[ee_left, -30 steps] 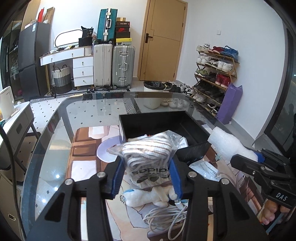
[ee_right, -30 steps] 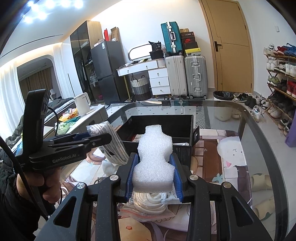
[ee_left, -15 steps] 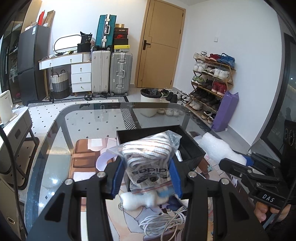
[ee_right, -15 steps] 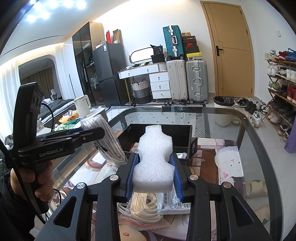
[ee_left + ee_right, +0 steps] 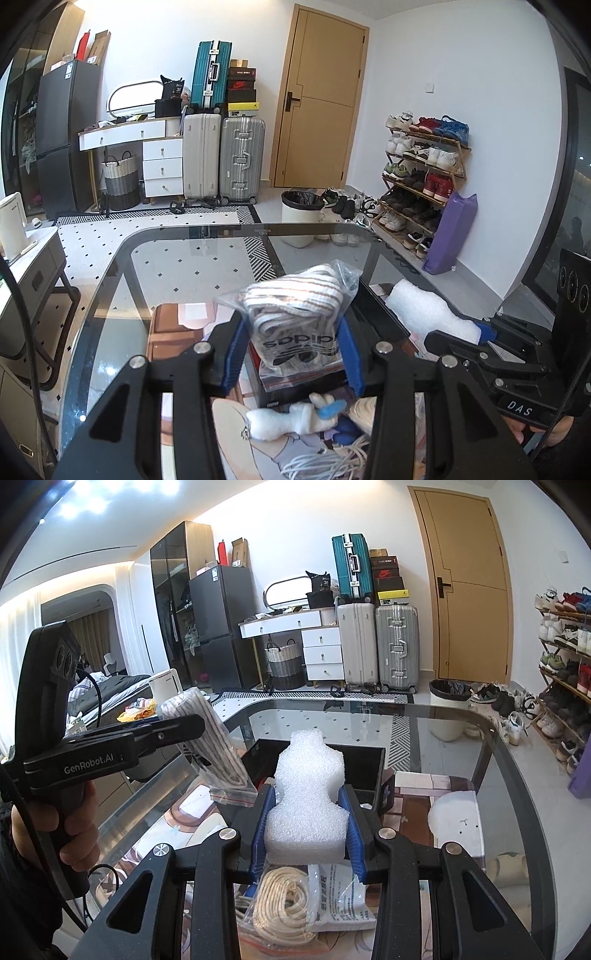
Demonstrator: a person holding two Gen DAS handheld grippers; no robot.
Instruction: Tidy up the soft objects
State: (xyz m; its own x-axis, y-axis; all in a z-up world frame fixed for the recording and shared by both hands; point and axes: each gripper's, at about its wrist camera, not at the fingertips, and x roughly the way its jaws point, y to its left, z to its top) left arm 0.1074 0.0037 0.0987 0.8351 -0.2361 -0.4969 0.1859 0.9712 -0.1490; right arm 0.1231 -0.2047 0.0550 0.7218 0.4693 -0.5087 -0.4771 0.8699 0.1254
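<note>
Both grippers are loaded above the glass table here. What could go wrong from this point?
1. The left gripper pinches only the lower part of the clear plastic bag of striped socks; the slick film might slip out.
2. The right gripper squeezes the white foam block at its base, so the tall top could tip or tear.
3. The black plastic bin is narrow; both loads arriving together may collide.

The bagged striped socks (image 5: 295,314) show an upside-down "adidas" logo — black print on the clear bag. "GenRobot.AI" stands on the left gripper (image 5: 96,764); "DAS" on the right gripper (image 5: 519,406).
</note>
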